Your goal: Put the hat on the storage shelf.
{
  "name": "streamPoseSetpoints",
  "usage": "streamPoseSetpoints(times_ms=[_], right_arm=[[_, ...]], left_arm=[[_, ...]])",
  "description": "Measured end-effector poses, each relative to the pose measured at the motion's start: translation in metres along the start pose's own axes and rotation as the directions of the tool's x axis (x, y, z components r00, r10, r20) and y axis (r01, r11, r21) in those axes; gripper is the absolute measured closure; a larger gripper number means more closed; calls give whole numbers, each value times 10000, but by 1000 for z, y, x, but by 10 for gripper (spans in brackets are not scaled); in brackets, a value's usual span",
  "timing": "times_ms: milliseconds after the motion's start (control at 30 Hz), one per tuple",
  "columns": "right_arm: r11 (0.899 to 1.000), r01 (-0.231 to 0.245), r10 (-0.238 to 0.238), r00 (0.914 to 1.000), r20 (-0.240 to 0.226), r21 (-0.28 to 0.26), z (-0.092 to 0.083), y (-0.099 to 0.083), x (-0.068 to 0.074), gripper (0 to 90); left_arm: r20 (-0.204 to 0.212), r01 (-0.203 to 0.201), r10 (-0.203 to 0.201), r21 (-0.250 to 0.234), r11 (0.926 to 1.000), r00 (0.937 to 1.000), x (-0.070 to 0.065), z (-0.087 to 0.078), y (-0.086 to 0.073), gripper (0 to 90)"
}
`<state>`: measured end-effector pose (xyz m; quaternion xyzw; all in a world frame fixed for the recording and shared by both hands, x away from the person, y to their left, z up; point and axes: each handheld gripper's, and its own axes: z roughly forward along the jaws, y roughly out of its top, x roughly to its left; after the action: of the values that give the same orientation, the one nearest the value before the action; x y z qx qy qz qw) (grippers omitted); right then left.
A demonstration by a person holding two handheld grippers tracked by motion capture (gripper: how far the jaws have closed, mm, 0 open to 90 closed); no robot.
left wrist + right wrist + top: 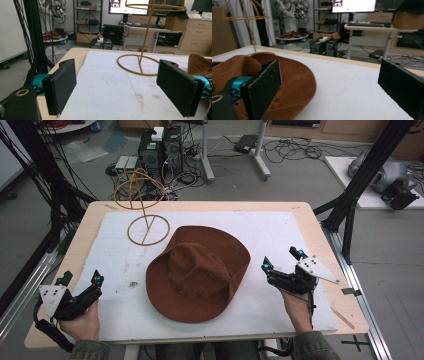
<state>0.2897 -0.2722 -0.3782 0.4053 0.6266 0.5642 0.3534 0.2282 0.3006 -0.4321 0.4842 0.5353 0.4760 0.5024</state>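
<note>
At the near left corner of the table the left gripper (80,281) sits low over the white mat (280,227), its jaws spread wide with nothing between them; in the left gripper view only bare mat lies between the two black pads (62,86). Ahead of it and a little to the right stands the wire hat stand (143,210), its ring base flat on the mat and its slim stem rising to a rounded wire cage at the far left of the table. Next across is the brown hat (198,270), lying crown up in the middle of the mat, its wide brim running from near left to far right, the far edge of the brim just beside the stand's base ring and not clearly touching it. So the hat lies to the right of the left gripper and well apart from it. On the far side, the right gripper (282,262) hovers just beside the hat's right brim, nearer than the left one is, and I judge it better placed to take the brim first. Its jaws are also spread wide and empty; in the right gripper view the brim curls up behind its left pad (263,86), with clear mat between the pads.
</note>
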Motion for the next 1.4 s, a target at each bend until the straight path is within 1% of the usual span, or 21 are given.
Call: streamPoseSetpoints(times_ms=[167, 233, 300, 367, 467, 533, 600, 700, 733, 833, 900, 1000, 1033, 1067, 1133, 1200, 1233, 1267, 1300, 1367, 1400], right_arm=[[9985, 331, -290, 9955, -897, 447, 15, 0, 19, 39], [9976, 515, -458, 9919, -1184, 454, 21, 0, 28, 37], [9967, 585, -490, 9862, -1582, 560, 28, 0, 38, 37], [9937, 817, -640, 9755, -2105, 766, 35, -1, 48, 37], [9848, 1292, -909, 9528, -2897, 1158, 46, -5, 61, 26], [9777, 1552, -1014, 9388, -3292, 1413, 53, -9, 68, 26], [9701, 1722, -1025, 9294, -3546, 1709, 58, -13, 74, 25], [9567, 2122, -1256, 9185, -3750, 1994, 65, -19, 81, 26], [9544, 2161, -1253, 9161, -3810, 2058, 67, -22, 83, 25], [9421, 2263, -1166, 9130, -3909, 2476, 73, -29, 86, 25], [9310, 2409, -1193, 9108, -3951, 2742, 76, -32, 88, 25], [9198, 2675, -1320, 8999, -4157, 2871, 79, -36, 92, 29], [9161, 2774, -1367, 8948, -4250, 2894, 80, -37, 93, 40], [9094, 2875, -1379, 8900, -4345, 3005, 81, -38, 94, 44], [9018, 2941, -1328, 8858, -4447, 3165, 82, -40, 95, 47], [9027, 2777, -1119, 8891, -4438, 3287, 83, -41, 94, 60], [9052, 2673, -983, 8880, -4491, 3305, 84, -41, 94, 80], [9052, 2605, -869, 8870, -4536, 3359, 84, -41, 93, 128], [9036, 2607, -832, 8852, -4578, 3399, 84, -41, 93, 203], [9019, 2546, -683, 8817, -4668, 3488, 85, -41, 94, 267], [8989, 2573, -750, 8877, -4543, 3545, 86, -42, 95, 301]], left_arm=[[-28, 45, -45, 0, 10000, 10000, 1, 0, 0, 166], [27, 116, -116, -13, 9999, 9999, 1, 1, 0, 166], [129, 344, -343, -51, 9994, 9993, 2, 1, 0, 166], [118, 394, -393, -91, 9992, 9992, 3, 1, 1, 166], [139, 427, -426, -88, 9990, 9990, 4, 0, 1, 166], [163, 487, -486, -57, 9988, 9987, 5, 1, 1, 166], [150, 463, -461, -79, 9989, 9988, 4, 1, 1, 166], [155, 381, -380, -68, 9992, 9992, 4, 2, 1, 166], [172, 370, -369, -65, 9993, 9992, 4, 2, 1, 166], [140, 341, -341, -36, 9994, 9993, 4, 2, 1, 166], [128, 337, -337, -27, 9994, 9994, 4, 2, 1, 166], [129, 330, -330, -10, 9995, 9994, 5, 3, 1, 166], [123, 343, -343, -10, 9994, 9993, 5, 3, 0, 166], [108, 331, -331, -4, 9995, 9994, 5, 3, 0, 166], [108, 311, -311, -2, 9995, 9995, 5, 3, 0, 166], [116, 294, -294, 15, 9996, 9995, 4, 3, 0, 166], [140, 290, -291, 35, 9996, 9995, 4, 4, 0, 166], [135, 274, -275, 54, 9996, 9995, 4, 4, 0, 166], [146, 268, -269, 38, 9996, 9995, 4, 4, 0, 166], [164, 273, -274, 51, 9996, 9995, 3, 4, 1, 166], [168, 263, -263, 36, 9996, 9995, 3, 4, 1, 167]])
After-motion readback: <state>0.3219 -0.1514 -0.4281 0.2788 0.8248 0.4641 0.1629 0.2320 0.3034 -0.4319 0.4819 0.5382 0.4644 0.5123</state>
